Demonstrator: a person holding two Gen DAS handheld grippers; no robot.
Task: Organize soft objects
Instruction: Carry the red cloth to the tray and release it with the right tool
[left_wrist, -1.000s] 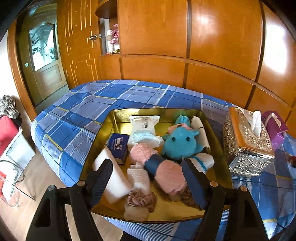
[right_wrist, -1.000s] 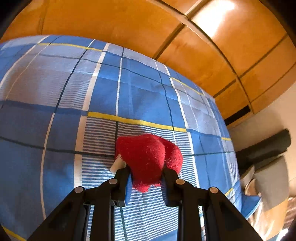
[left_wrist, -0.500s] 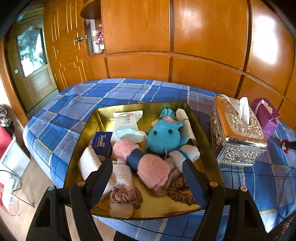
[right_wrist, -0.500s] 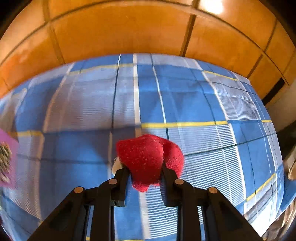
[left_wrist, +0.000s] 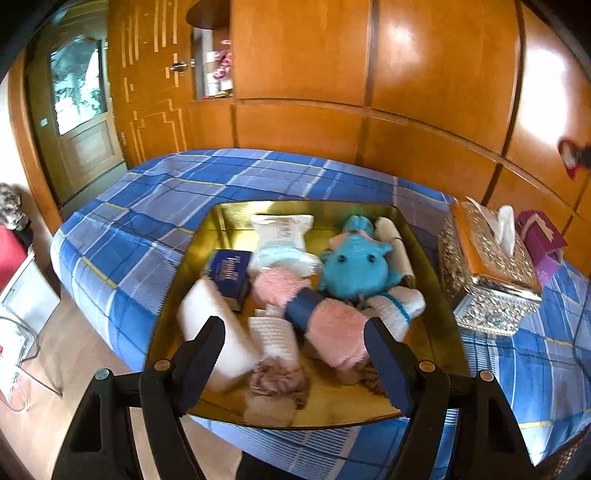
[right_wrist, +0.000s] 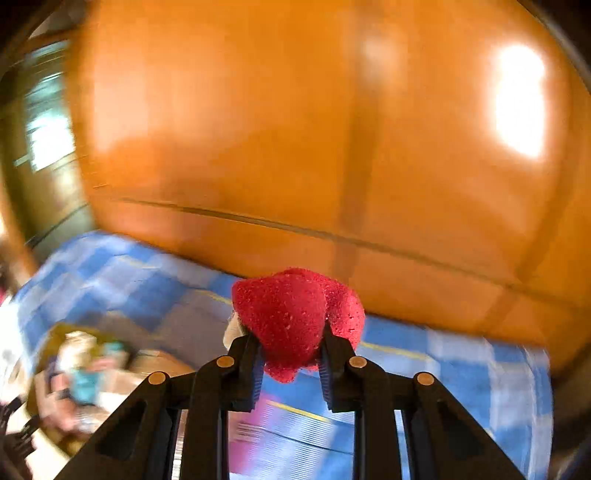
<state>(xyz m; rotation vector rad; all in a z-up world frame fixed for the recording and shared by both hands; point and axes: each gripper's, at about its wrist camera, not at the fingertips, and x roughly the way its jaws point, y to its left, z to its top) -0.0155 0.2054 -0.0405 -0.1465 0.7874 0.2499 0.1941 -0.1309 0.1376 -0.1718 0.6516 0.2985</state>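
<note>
A gold tray (left_wrist: 428, 258) lies on the blue plaid bed and holds several soft things: a turquoise plush (left_wrist: 354, 266), a pink fluffy roll with a navy band (left_wrist: 314, 310), white rolled cloths (left_wrist: 218, 332), a brown scrunchie (left_wrist: 280, 380) and a blue tissue pack (left_wrist: 229, 269). My left gripper (left_wrist: 293, 350) hovers open over the tray's near edge, holding nothing. My right gripper (right_wrist: 290, 356) is shut on a red fuzzy soft toy (right_wrist: 295, 328), lifted above the bed; it shows as a red blur (left_wrist: 570, 157) at the far right of the left wrist view. The tray (right_wrist: 48, 339) is blurred at lower left.
An ornate silver tissue box (left_wrist: 487, 273) stands right of the tray, with a purple pack (left_wrist: 543, 240) behind it. Wooden wall panels run behind the bed; a door (left_wrist: 81, 122) is at the left. The floor with red and white items lies at the lower left.
My right gripper has lifted the red toy off the bedcover and swung it up and left, so the tray now comes into its view. The left gripper's view shifted a little.
</note>
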